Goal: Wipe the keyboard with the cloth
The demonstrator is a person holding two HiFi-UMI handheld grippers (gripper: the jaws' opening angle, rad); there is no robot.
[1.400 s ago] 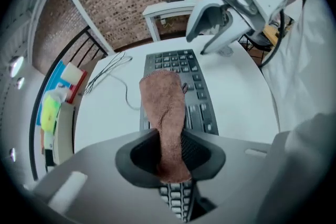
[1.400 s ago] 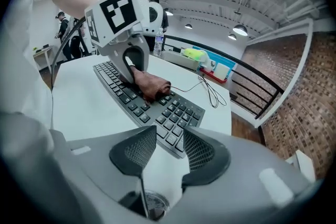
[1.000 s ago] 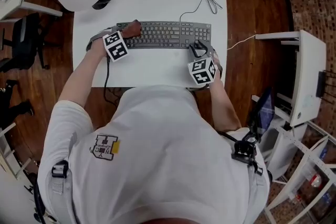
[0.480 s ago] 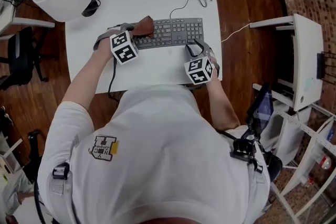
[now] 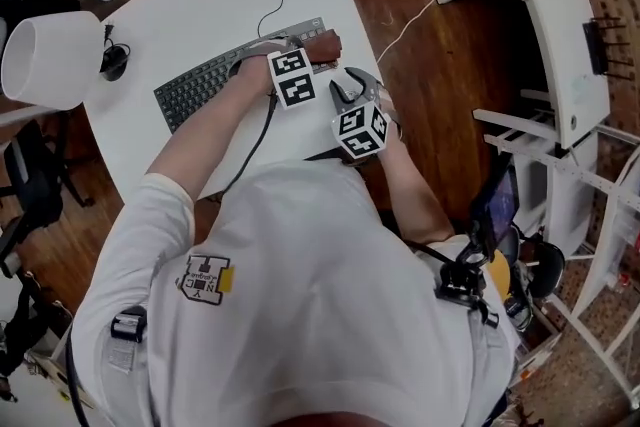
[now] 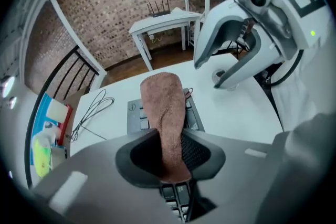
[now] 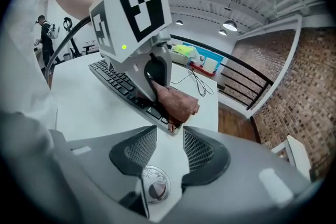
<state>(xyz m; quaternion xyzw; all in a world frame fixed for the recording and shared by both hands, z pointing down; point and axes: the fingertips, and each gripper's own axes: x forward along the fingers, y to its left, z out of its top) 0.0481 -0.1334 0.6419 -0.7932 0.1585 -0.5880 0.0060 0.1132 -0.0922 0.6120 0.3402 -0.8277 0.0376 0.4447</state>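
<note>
Table (image 5: 200, 5), white, with the black keyboard (image 5: 195, 87) lying at a slant across it. Left gripper (image 6: 170, 159) sits over the keyboard end nearest the other tool, jaws narrow and clamped on the brown cloth (image 6: 163, 105). The cloth drapes forward onto the end keys. Right gripper (image 7: 169, 147) is just beside it over bare tabletop, jaws moderately apart with nothing between them.

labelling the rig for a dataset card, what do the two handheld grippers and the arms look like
The left gripper and right gripper both have pale grey bodies and curved jaws lined with black mesh-textured pads. Each carries a white cube with black square markers and a small green light. A black cable trails from the left one. The person wears a white short-sleeved shirt.
</note>
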